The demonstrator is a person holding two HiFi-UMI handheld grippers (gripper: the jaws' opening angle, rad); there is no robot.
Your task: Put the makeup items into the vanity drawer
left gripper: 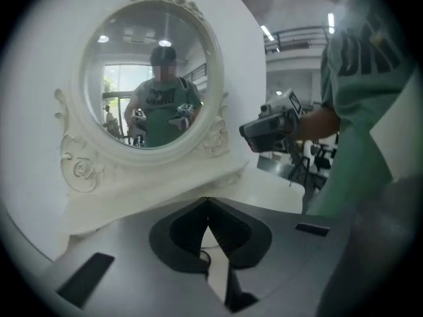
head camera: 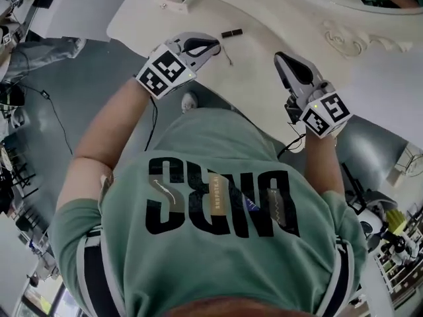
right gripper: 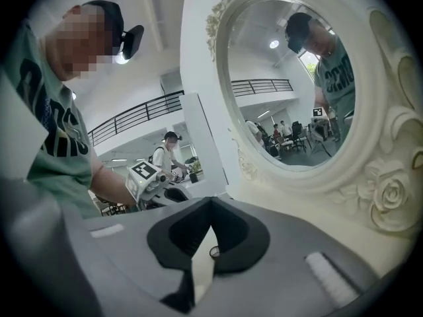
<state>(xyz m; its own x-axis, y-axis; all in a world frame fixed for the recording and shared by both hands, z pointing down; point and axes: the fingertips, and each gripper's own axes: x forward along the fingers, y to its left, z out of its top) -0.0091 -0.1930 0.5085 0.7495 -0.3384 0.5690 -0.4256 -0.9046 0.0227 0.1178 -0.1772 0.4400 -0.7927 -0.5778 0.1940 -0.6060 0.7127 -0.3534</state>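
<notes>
Step in hand: approach to the first pick; no makeup item is held and none is stowed yet. The left hand-held gripper (head camera: 210, 46) is clenched with its jaws tip to tip and nothing between them, hovering over the white bench (head camera: 264, 15). The right hand-held gripper (head camera: 281, 59) is likewise clenched and empty, held beside it over the same surface and facing the oval mirror (right gripper: 297, 78) in its carved frame. The clearest task item is a small dark tube (head camera: 231, 33), lying flat on the bench just beyond the left jaw tips and apart from them. A thin dark stick (head camera: 227, 56) lies near it, between the two grippers; its type cannot be made out. The vanity drawer does not appear in any view, so whether it is pulled out or pushed in cannot be told. The next move probably calls for releasing the left jaws, lowering them astride the tube across its short axis, and closing on it. If the drawer is pushed in, the right gripper will likely have to draw it out first.
</notes>
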